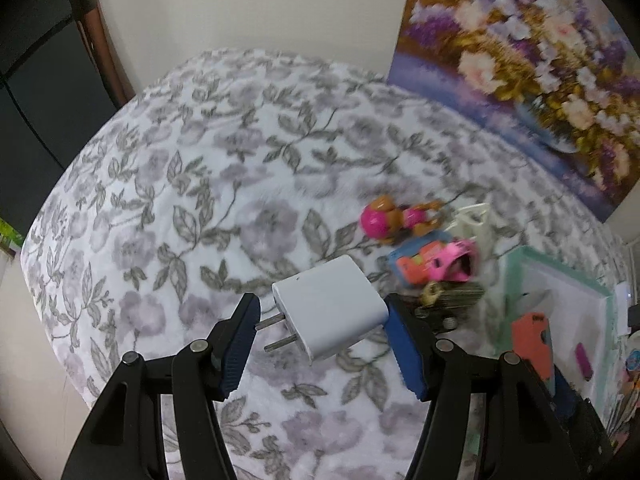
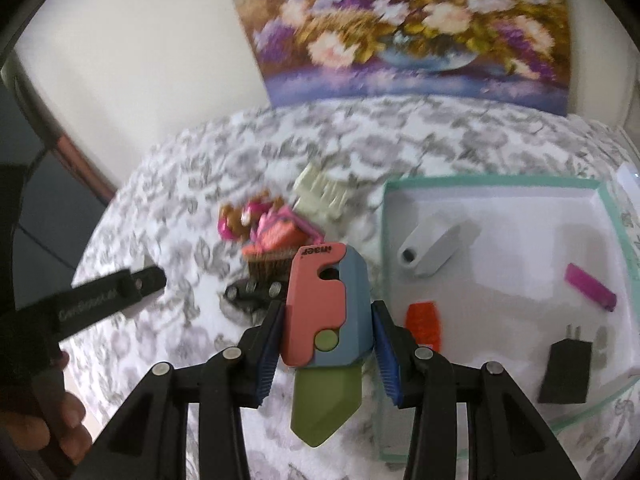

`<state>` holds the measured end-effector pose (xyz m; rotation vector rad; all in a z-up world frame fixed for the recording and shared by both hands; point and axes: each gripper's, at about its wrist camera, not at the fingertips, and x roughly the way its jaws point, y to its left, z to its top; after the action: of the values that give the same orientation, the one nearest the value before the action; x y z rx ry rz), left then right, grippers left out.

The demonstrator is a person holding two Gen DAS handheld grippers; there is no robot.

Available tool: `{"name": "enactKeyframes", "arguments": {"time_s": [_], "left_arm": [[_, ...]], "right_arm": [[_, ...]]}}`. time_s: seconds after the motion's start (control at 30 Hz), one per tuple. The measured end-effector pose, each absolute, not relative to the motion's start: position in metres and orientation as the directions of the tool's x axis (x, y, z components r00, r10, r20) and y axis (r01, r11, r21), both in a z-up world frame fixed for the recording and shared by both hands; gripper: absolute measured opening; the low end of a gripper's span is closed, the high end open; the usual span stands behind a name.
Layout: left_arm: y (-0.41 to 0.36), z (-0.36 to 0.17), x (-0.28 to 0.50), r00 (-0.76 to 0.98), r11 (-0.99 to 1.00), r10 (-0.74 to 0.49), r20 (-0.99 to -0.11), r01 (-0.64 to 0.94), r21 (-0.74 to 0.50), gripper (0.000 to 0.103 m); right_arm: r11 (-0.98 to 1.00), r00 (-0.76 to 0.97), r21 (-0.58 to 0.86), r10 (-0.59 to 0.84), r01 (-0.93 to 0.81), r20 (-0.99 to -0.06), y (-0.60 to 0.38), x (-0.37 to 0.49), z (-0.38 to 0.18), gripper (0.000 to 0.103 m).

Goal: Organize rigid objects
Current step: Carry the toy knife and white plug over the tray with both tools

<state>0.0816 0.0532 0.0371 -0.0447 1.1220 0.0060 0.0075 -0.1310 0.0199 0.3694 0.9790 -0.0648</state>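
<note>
Between my left gripper's [image 1: 320,332] spread pads lies the white charger [image 1: 332,312], ungripped. My right gripper [image 2: 326,344] pinches the toy knife [image 2: 324,320] left of the tray [image 2: 496,182]; a loose hold may drop it short.

Domestic room, likely a bedroom. Indicators: a soft floral-print blanket [image 1: 208,184] covers the work surface; a flower painting [image 2: 404,28] leans against the plain wall directly behind the blanket; children's toys [image 1: 400,220] and a shallow mint-rimmed tray [image 2: 496,182] rest on the blanket.
</note>
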Motion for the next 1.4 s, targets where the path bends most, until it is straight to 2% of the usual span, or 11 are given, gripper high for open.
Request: {"name": "enactKeyframes", "arguments": {"time_s": [0.43,0.93,1.07,1.4], "left_arm": [[-0.035,0.055,0.046,0.483,0.985,-0.092,-0.871,0.171,-0.009,0.065],[-0.135,0.034,-0.007,0.430,0.908,-0.154,-0.890,0.416,0.044,0.065],[-0.150,0.025,-0.014,0.441,0.887,-0.134,-0.887,0.453,0.091,0.065],[-0.155,0.010,-0.015,0.417,0.870,-0.138,-0.898,0.485,0.092,0.065]], "right_arm": [[0.864,0.602,0.253,-0.070,0.434,-0.795,-0.228,-0.025,0.030,0.045],[0.716,0.534,0.264,-0.178,0.647,-0.827,-0.321,-0.081,0.008,0.046],[0.697,0.510,0.262,-0.173,0.668,-0.842,-0.327,-0.085,0.000,0.046],[0.749,0.471,0.198,-0.168,0.632,-0.866,-0.315,-0.074,-0.010,0.046]]}}
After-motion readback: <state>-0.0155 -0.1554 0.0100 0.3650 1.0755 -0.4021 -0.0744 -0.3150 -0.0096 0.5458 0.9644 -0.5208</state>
